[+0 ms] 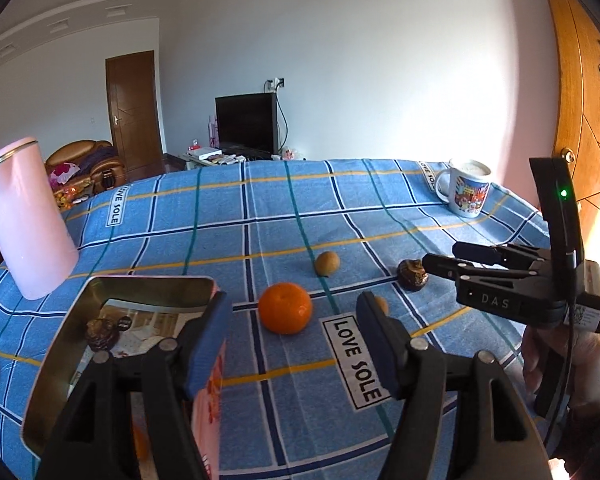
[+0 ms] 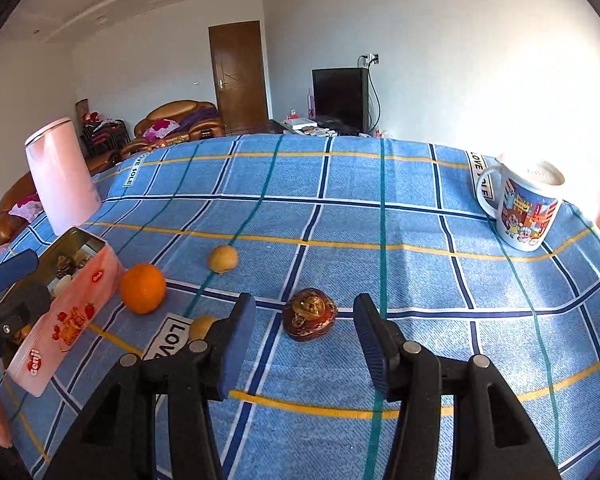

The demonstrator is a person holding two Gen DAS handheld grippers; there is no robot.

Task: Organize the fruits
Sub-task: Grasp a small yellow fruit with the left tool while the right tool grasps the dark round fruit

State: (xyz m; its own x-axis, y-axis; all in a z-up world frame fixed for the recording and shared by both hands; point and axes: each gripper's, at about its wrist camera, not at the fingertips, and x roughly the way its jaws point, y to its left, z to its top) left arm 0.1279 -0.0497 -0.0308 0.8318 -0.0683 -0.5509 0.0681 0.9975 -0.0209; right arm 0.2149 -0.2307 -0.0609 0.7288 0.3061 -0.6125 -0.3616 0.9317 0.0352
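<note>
An orange (image 1: 285,308) (image 2: 143,288) lies on the blue checked cloth beside an open pink tin box (image 1: 112,344) (image 2: 70,300). A dark brown fruit (image 1: 101,333) lies inside the box. Another dark red-brown fruit (image 1: 413,275) (image 2: 309,313) and two small tan fruits (image 1: 327,263) (image 2: 222,258), (image 1: 381,304) (image 2: 202,326) lie on the cloth. My left gripper (image 1: 292,340) is open and empty, its left finger over the box's rim, the orange just ahead. My right gripper (image 2: 304,340) (image 1: 452,258) is open and empty, just short of the red-brown fruit.
A tall pink container (image 1: 24,220) (image 2: 62,176) stands at the back left. A printed mug (image 1: 466,188) (image 2: 524,208) stands at the back right near the table's edge. A wooden door (image 1: 580,120) is at the right.
</note>
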